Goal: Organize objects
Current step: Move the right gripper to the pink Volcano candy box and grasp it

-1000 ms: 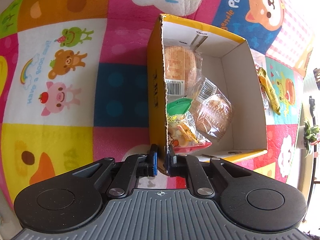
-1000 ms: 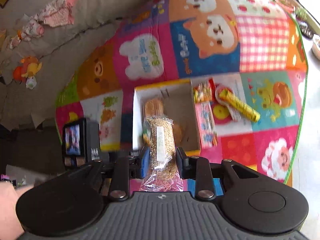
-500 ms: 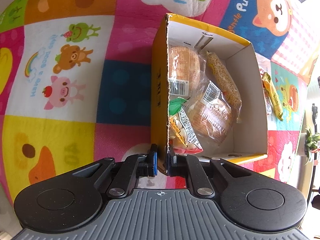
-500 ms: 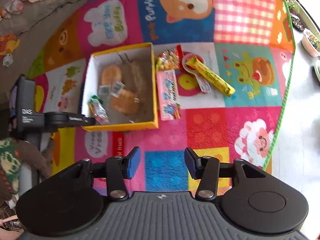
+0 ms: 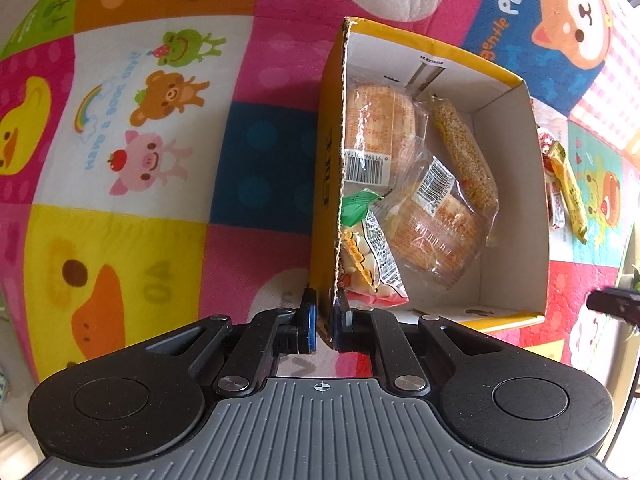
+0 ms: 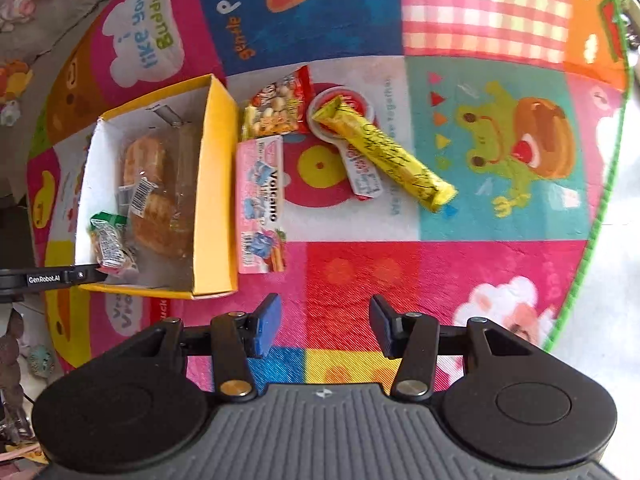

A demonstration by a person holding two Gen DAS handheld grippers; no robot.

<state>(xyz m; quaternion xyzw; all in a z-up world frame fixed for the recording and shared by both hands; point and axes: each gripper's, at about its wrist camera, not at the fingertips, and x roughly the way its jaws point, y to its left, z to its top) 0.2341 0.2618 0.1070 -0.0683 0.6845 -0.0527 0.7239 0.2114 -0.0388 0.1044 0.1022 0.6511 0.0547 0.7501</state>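
Observation:
A yellow cardboard box (image 5: 326,168) with a white inside lies on the play mat; it also shows in the right wrist view (image 6: 218,184). It holds two wrapped buns (image 5: 378,120), a sesame bar (image 5: 464,152) and a small green-topped snack packet (image 5: 368,256). My left gripper (image 5: 323,324) is shut on the box's near-left wall. My right gripper (image 6: 323,326) is open and empty above the mat, right of the box. On the mat lie a pink Volcano packet (image 6: 260,204), a peanut bag (image 6: 276,106), a yellow bar (image 6: 384,156) and a red jelly cup (image 6: 344,108).
The colourful cartoon play mat (image 6: 400,272) covers the floor; its green edge (image 6: 600,208) runs along the right, with bare floor beyond. A grey sofa with toys (image 6: 36,8) stands at the far left.
My right gripper let the sesame bar go into the box, opened, and has drawn back to the right over the mat. My left gripper keeps its hold on the box wall.

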